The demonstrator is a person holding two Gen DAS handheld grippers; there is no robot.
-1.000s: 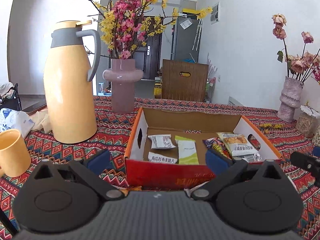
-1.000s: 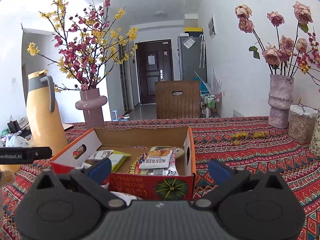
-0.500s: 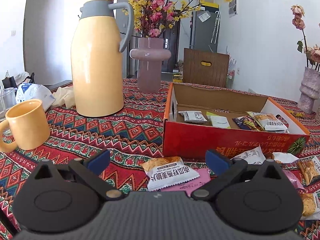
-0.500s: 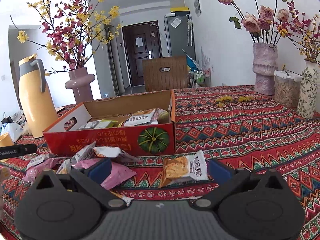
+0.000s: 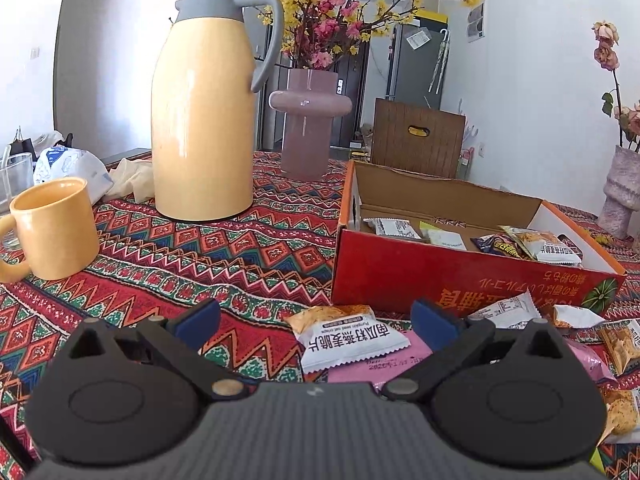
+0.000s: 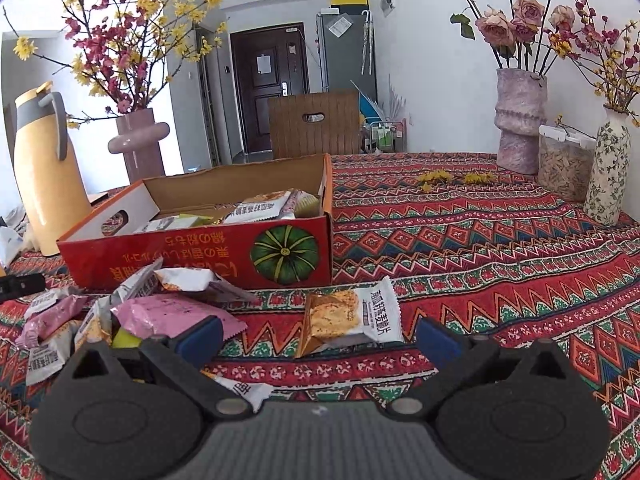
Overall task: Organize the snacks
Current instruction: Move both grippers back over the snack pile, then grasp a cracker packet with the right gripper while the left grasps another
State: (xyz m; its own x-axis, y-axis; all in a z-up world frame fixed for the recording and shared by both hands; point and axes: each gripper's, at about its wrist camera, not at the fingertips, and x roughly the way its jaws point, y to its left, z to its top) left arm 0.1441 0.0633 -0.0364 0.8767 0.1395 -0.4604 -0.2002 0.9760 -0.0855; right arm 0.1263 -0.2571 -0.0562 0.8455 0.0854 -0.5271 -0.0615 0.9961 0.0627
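Both hand-held grippers, left [image 5: 315, 322] and right [image 6: 319, 334], hang spread wide and empty over loose snack packets [image 6: 352, 318], seemingly just short of the red box [image 6: 224, 248].

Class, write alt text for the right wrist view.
The open right claw frames a white-and-orange snack packet lying on a patterned tablecloth. Behind it stands a red cardboard box holding snacks, with more loose packets piled at left.

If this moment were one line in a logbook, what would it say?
left tongs: open, over white snack packet | right tongs: open, near orange-white packet | red box: partly filled
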